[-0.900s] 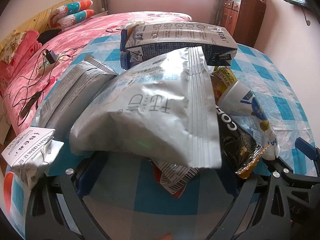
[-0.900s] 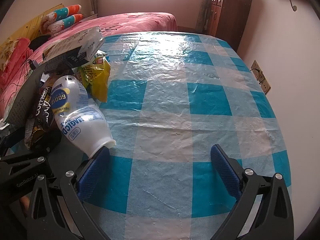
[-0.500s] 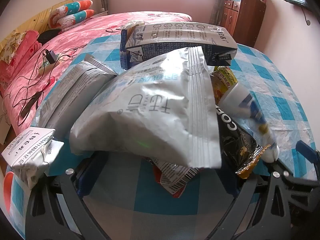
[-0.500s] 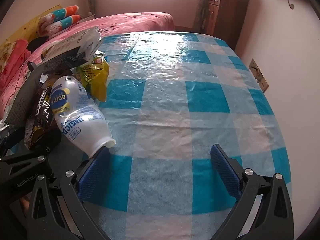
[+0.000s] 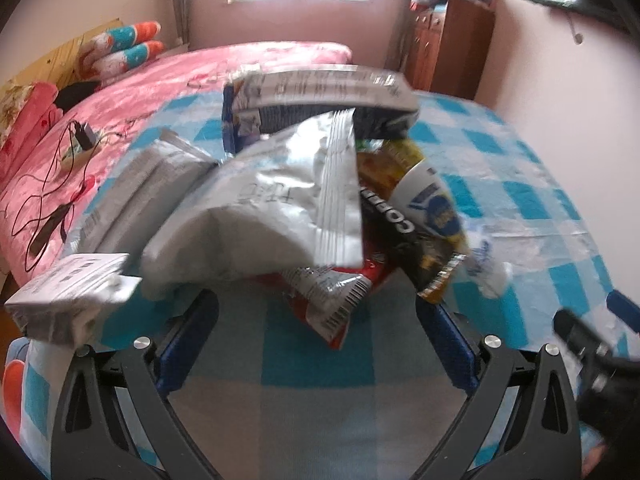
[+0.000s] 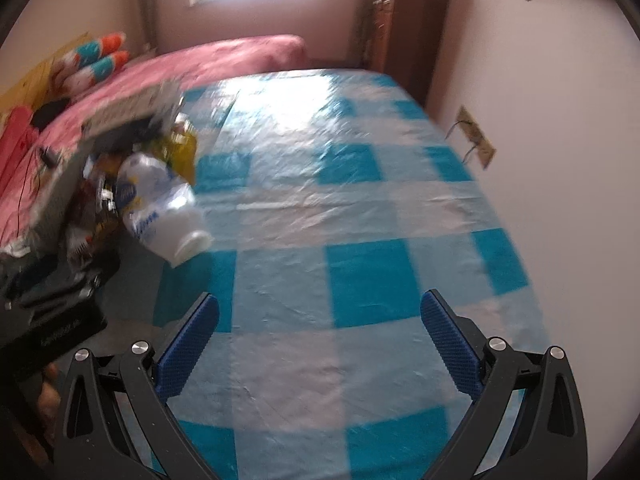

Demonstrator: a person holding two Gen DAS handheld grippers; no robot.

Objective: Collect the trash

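A pile of trash lies on the blue-checked tablecloth (image 5: 320, 396): a large silver bag (image 5: 272, 208), a grey-blue carton (image 5: 320, 100) on top, a black coffee wrapper (image 5: 404, 232), a red wrapper (image 5: 344, 296), a white bottle (image 5: 436, 208) and a small silver carton (image 5: 68, 300). My left gripper (image 5: 318, 344) is open just in front of the pile, holding nothing. My right gripper (image 6: 318, 340) is open and empty over bare cloth; the bottle (image 6: 164, 208) and pile lie to its far left.
A pink bed (image 5: 160, 80) with pillows and cables stands behind and left of the table. A wooden cabinet (image 5: 448, 52) stands at the back right. A wall with a socket (image 6: 476, 144) borders the table's right edge. The right gripper's finger shows in the left view (image 5: 624, 308).
Both grippers have pulled back from the pile; the right one has drawn away from the white bottle, which now lies farther off. The pile looks unmoved. Both views are motion-blurred.
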